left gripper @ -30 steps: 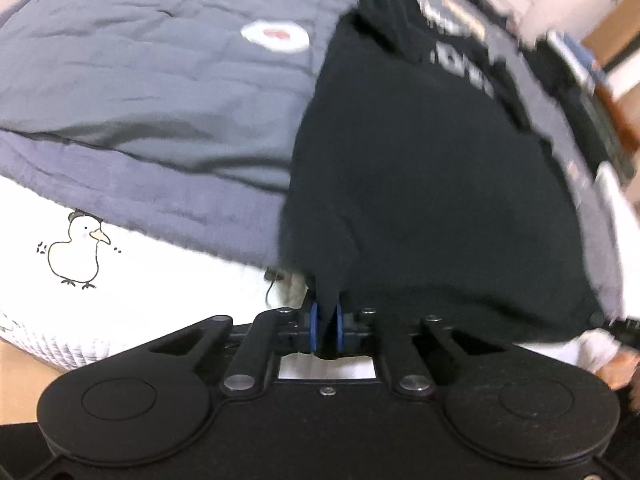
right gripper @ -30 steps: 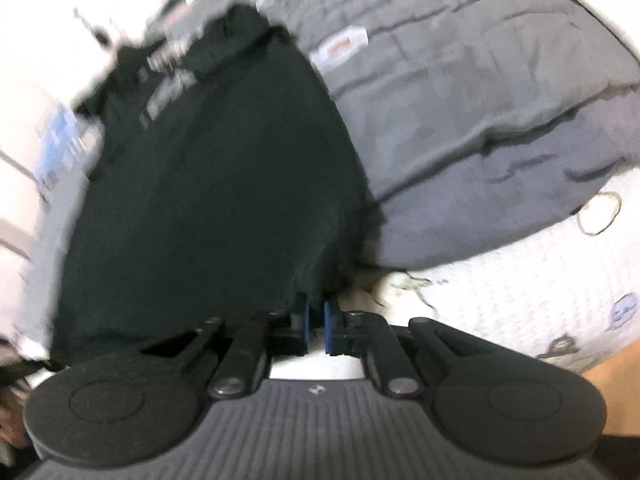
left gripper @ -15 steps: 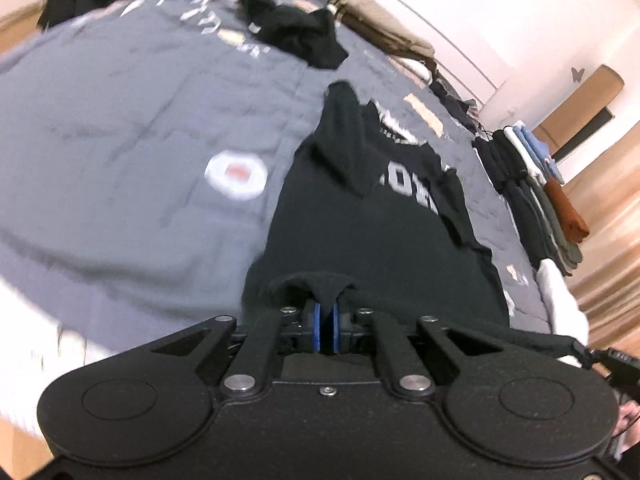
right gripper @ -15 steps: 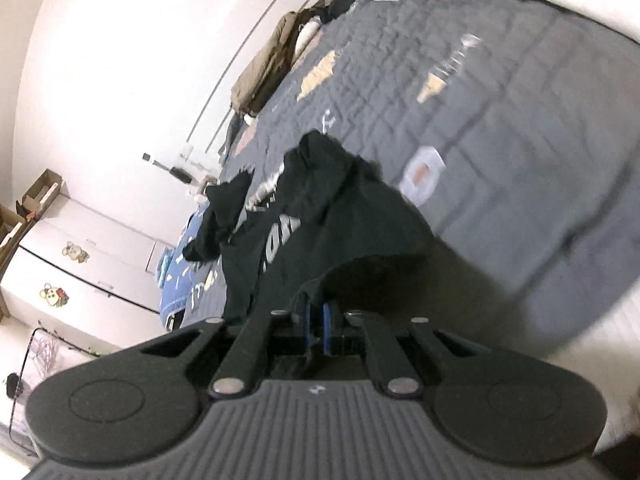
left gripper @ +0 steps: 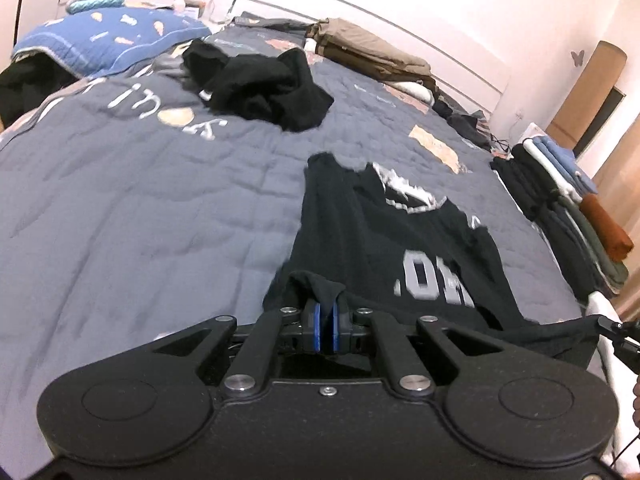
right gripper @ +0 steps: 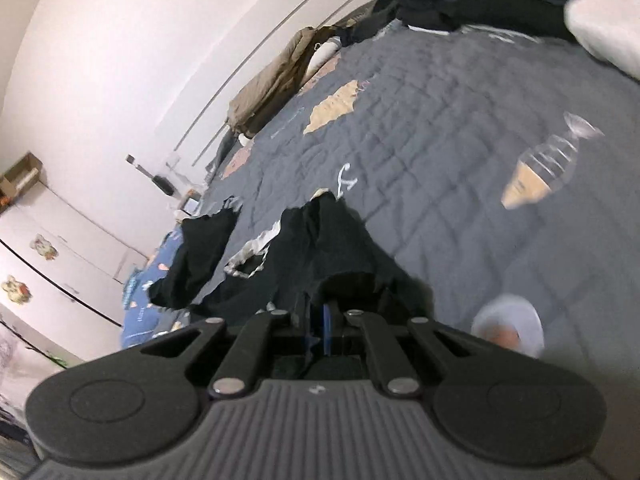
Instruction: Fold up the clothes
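Black T-shirt [left gripper: 384, 240] pinched at its hem by both tools, spread over the grey quilt [left gripper: 140, 208] on the bed.
Left tool [left gripper: 325, 312] and right tool [right gripper: 320, 316] each clamp a fold of its black cloth; white lettering faces up. A crumpled black garment [left gripper: 260, 88] lies well beyond it, folded stacks [left gripper: 568, 200] at the right edge.
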Motion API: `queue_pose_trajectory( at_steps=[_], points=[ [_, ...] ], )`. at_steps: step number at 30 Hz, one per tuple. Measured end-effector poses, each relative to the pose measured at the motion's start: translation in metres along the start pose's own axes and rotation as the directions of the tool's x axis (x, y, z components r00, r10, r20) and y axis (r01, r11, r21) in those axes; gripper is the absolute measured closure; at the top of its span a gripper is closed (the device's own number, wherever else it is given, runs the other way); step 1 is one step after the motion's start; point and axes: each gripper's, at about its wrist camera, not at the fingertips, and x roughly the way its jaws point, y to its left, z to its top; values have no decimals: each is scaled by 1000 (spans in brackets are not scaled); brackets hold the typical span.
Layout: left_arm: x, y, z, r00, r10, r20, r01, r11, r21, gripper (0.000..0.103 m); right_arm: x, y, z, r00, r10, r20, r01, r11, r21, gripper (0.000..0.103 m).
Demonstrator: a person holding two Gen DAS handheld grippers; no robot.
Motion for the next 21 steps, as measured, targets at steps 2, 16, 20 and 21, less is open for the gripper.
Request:
queue_pose_trajectory(
  at_steps=[2, 16, 20, 21],
  points=[
    [15, -1, 11, 1000, 1, 11, -1, 1000, 7, 97, 18, 1, 10, 1000, -11, 1, 11, 1000, -16, 97],
    [109, 5, 46, 999, 31, 33, -31, 1000, 2, 97, 107, -8, 38, 992, -104, 71, 112, 986, -122, 93],
    [100, 17, 44, 997, 42, 72, -37, 997, -72, 79, 95, 0, 42, 980, -158, 119, 178, 967, -180, 84],
    [92, 17, 44, 994, 52, 91, -46, 997, -69, 61, 86, 4, 44, 975, -163, 151, 192, 960, -202, 75]
  ],
)
